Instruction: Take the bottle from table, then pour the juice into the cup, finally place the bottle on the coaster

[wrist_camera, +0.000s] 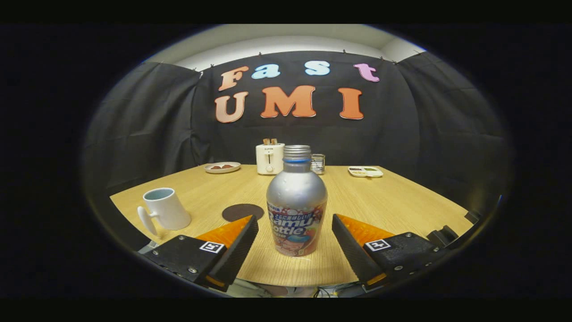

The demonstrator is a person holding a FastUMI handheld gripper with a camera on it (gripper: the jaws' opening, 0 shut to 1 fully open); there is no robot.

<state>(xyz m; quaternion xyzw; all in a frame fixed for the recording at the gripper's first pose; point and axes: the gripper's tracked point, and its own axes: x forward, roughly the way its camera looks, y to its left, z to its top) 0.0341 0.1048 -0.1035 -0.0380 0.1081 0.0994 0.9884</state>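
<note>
Left of the fingers and a little ahead of them, a white cup [165, 209] stands upright on the wooden table [393, 201], its mouth up and its handle turned toward the near table edge. Just beyond the left finger lies a dark round coaster [242, 211], flat on the tabletop. The gripper [295, 223] is spread wide, its fingers apart from the silver bottle [296, 208] that stands between them, touching neither. The bottle's long axis is vertical, its threaded neck pointing straight up with no cap on. Well beyond it, by the far table edge, sit a small plate [222, 167], a white toaster [269, 158] and a shallow tray [365, 171].
</note>
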